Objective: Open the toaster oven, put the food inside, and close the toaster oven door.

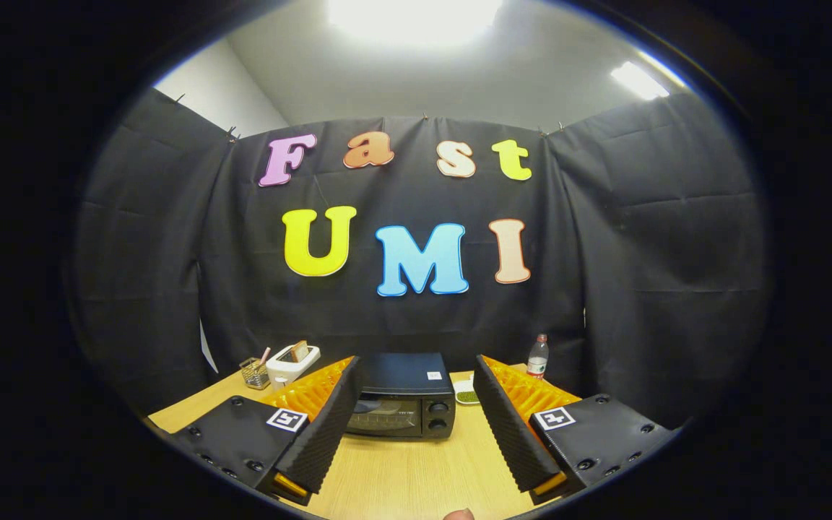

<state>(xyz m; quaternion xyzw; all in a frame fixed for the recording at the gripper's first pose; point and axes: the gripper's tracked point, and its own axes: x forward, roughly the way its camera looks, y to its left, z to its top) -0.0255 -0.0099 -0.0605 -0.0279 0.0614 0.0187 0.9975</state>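
While the gripper (416, 426) hangs above the wooden table (401, 477) with its fingers spread wide and holding nothing, the toaster oven (403, 404) sits just beyond them, door closed. A small dish of green food (467, 395) rests beside it, so loading and closing look outstanding, or this dish stays out.

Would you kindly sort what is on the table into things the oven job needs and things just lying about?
For the job: toaster oven, door closed; small dish of green food beside it; open gripper.

Lying about: white toaster, wire basket, bottle.
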